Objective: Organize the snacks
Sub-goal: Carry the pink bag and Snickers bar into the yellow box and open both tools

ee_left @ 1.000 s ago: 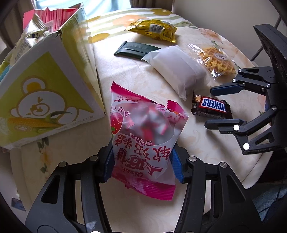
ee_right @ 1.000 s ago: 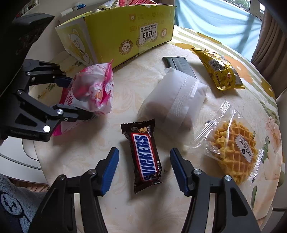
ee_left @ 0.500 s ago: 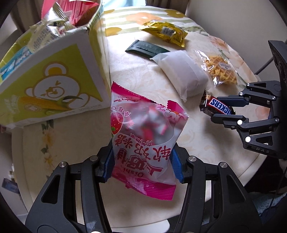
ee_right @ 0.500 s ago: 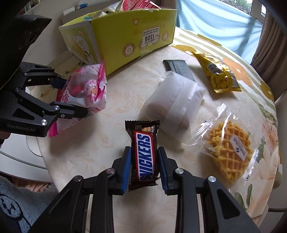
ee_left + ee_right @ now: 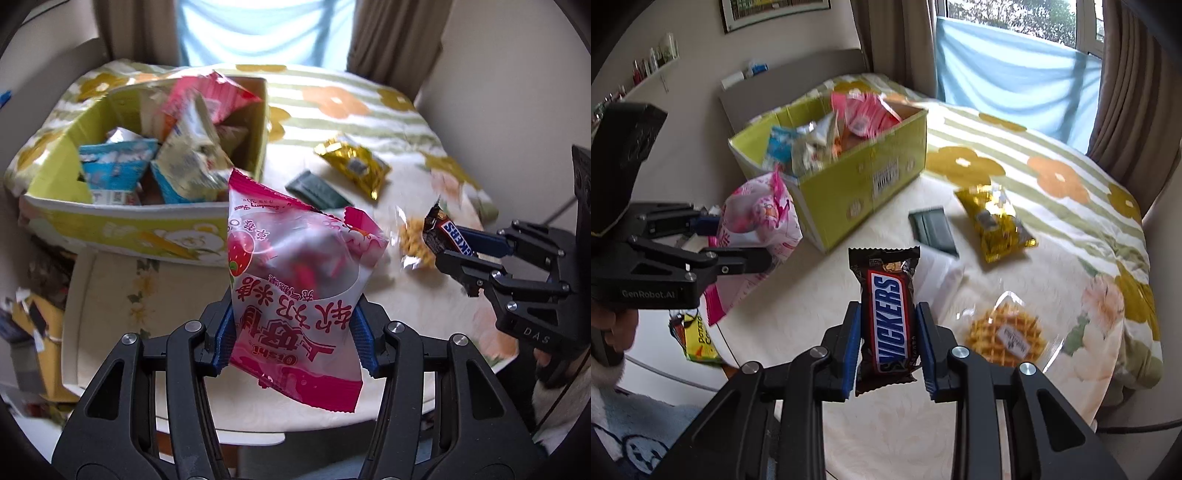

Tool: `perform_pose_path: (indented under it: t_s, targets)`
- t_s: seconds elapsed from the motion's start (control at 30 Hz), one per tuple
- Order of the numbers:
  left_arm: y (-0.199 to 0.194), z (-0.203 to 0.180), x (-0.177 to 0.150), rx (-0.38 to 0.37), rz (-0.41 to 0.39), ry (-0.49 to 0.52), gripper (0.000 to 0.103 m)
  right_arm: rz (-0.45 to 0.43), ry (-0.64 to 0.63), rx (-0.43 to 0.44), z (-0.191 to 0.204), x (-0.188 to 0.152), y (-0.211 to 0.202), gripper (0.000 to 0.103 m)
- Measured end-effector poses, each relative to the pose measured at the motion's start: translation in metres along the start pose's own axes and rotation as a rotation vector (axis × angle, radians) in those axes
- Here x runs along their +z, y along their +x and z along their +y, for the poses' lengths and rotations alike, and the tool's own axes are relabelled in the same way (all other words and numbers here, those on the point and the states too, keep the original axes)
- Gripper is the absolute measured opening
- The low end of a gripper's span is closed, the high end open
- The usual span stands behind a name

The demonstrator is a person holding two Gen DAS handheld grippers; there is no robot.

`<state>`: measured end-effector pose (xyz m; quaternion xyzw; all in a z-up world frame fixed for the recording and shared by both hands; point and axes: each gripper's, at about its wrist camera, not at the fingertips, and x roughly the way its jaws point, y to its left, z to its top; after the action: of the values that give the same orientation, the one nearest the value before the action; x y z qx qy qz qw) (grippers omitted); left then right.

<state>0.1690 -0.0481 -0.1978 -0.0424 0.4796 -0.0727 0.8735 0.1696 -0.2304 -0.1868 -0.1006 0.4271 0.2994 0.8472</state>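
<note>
So yellow box (image 5: 849,184) holds snack packs; left claw (image 5: 293,339) grips pink bag (image 5: 295,288), right claw (image 5: 889,350) Snickers (image 5: 888,317).

"SNICKERS" runs along the chocolate bar (image 5: 888,322), "Oishi" marks the pink snack bag (image 5: 295,295), "GenRobot.AI" the left gripper (image 5: 746,240), and seemingly "DAS" the right gripper (image 5: 476,254).

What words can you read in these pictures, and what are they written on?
"SNICKERS": on the Snickers bar in the right gripper.
"Oishi": upside down on the pink snack bag in the left gripper.
"GenRobot.AI": on the left gripper's side, right wrist view.
"DAS": on the right gripper's side, left wrist view.
Yellow box label, waffle pack sticker: too blurred.
</note>
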Motion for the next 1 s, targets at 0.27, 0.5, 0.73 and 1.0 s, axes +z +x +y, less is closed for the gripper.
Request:
perform_pose_path:
  t_s: [0.27, 0.5, 0.73, 1.0]
  targets:
    - [-0.037, 0.050, 0.051, 0.048, -0.119, -0.057, 0.050, -0.085, -0.047, 0.005, 0.020, 0.067, -0.009, 0.027]
    - [-0.047, 0.123, 0.106, 0.071, -0.148, -0.065, 0.050, -0.136, -0.047, 0.012, 0.046, 0.134, 0.012, 0.027]
    - [-0.022, 0.188, 0.161, 0.055, -0.104, -0.021, 0.050, -0.146, 0.000, 0.016, 0.071, 0.191, 0.053, 0.027]
    - [0.035, 0.229, 0.201, -0.017, -0.001, 0.032, 0.063, -0.096, 0.088, -0.020, 0.085, 0.221, 0.097, 0.027]
